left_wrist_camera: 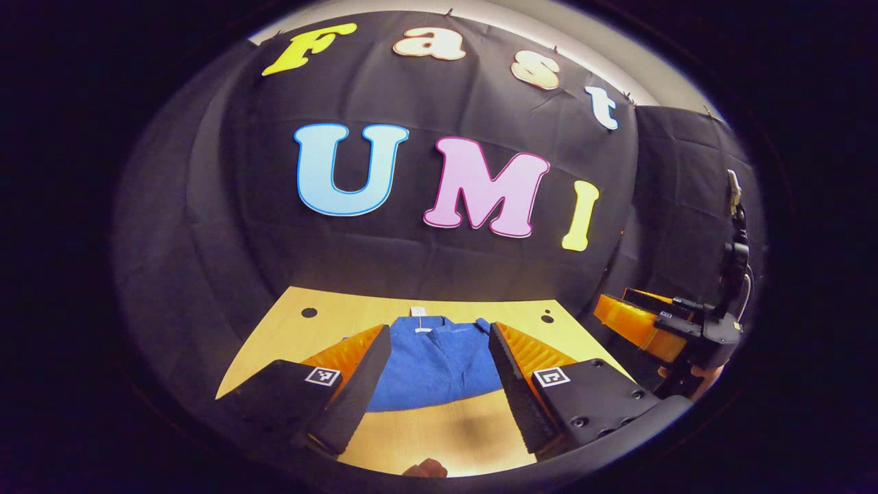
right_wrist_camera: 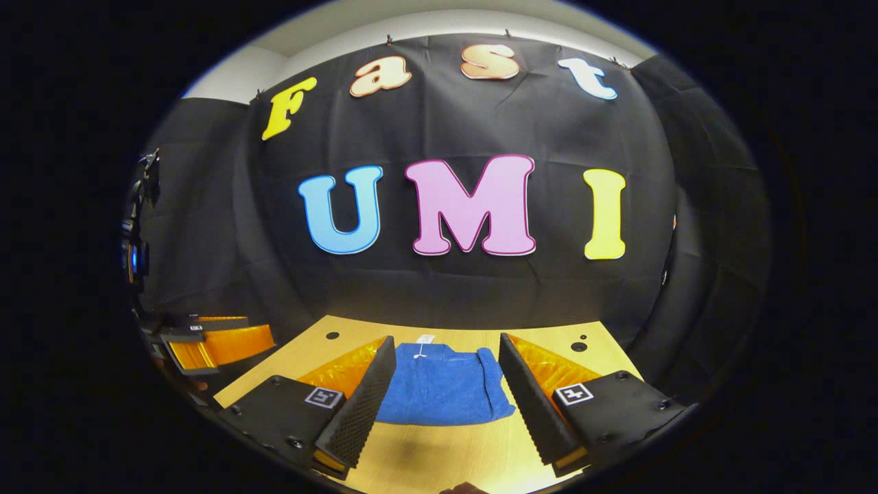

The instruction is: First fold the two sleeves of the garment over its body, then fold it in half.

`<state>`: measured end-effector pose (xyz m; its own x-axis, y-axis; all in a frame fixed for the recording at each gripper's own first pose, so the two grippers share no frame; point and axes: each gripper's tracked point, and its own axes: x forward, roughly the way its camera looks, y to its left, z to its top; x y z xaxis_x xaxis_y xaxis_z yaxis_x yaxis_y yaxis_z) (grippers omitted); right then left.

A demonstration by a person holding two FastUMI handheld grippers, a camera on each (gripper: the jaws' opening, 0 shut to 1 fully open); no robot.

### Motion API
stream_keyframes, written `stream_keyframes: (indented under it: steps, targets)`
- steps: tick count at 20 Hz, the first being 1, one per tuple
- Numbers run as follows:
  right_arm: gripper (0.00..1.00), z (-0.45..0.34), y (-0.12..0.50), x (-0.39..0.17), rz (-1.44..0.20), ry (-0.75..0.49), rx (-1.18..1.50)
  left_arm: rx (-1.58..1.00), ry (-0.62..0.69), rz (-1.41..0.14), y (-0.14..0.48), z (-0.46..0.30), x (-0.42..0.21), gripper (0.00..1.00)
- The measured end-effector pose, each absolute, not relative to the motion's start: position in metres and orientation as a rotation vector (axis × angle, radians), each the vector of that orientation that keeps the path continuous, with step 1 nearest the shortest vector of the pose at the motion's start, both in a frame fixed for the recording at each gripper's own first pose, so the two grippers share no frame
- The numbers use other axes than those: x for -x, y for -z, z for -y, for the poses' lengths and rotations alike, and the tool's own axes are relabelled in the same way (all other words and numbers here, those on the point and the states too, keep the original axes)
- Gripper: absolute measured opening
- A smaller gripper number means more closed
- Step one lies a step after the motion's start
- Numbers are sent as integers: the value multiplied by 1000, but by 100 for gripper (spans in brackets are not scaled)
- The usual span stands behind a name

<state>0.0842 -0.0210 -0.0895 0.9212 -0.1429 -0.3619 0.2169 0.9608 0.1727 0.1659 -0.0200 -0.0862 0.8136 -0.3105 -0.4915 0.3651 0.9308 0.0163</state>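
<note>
Fingers of the left gripper [left_wrist_camera: 439,384] stand wide apart at the bottom of the left gripper view, holding nothing, above the near part of the wooden table [left_wrist_camera: 288,322]. Between them, toward 12 o'clock, the blue garment [left_wrist_camera: 439,363] lies flat on the tabletop, with a small white tag [left_wrist_camera: 418,312] at its far edge by the collar. Its near hem runs across the gap between the fingers, and bare wood shows at 6 o'clock from it. Two dark round holes sit in the table's far corners, one at 10 o'clock [left_wrist_camera: 309,313] and one at 2 o'clock [left_wrist_camera: 547,318] from the garment. At 3 o'clock, off the table's edge, the right gripper [left_wrist_camera: 641,322] hangs in the air with a hand [left_wrist_camera: 699,376] under it; whether its fingers are spread cannot be told from here.

Seen from the right gripper view, the right gripper [right_wrist_camera: 446,405] has its fingers wide apart and empty over the table [right_wrist_camera: 603,357]. The garment [right_wrist_camera: 442,387] lies flat between them at 12 o'clock, tag [right_wrist_camera: 424,339] at its far edge, a folded strip along its right side. At 9 o'clock the left gripper [right_wrist_camera: 212,343] hovers beside the table's edge.
</note>
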Motion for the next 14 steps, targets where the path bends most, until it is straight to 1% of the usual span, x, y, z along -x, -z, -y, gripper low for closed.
stream_keyframes:
  steps: [2,5,7,11,14]
  targets:
    - [96,17,71,-61,-322,193,-210,-171,345,-445,76,28,-145,84]
    - [96,14,46,-39,-253,185,-197,-220,309,-362,65,47,-122,84]
    - [96,17,37,-23,-235,185,-169,-217,281,-313,56,57,-109,86]
    - [95,19,23,6,-206,138,-140,-152,196,-227,32,62,-91,80]
    - [96,37,12,19,-172,153,-76,-162,144,-196,30,66,-76,82]
